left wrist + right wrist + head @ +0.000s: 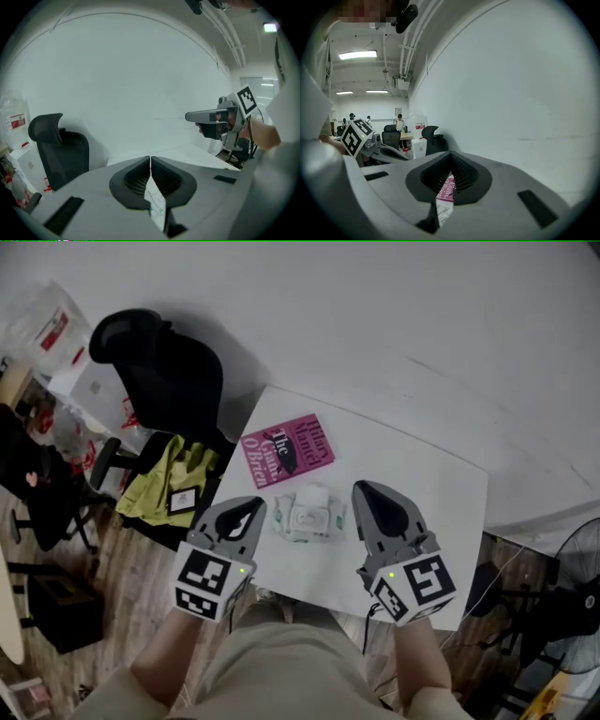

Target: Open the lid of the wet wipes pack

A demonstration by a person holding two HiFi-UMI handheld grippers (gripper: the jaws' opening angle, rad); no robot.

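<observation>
A: Progress on the lid [311, 508]?
B: Nothing is gripped. The wet wipes pack [292, 525] is left on the white table [422, 474]; a white flap seems raised at its far edge, so the lid is judged probably open, unconfirmed.
A: Jaws?
B: Left gripper [251, 505] and right gripper [362, 489] are held either side of the pack, both closed, empty.
A: Materials?
B: Crinkled soft film, rigid white lid; a glossy pink paperback [287, 450] is laid just beyond the pack.

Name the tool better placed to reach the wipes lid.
Left, narrowly. Both are shut, flanking the wet wipes pack; the left tool looks over the pack, the right tool over the pink book.
</observation>
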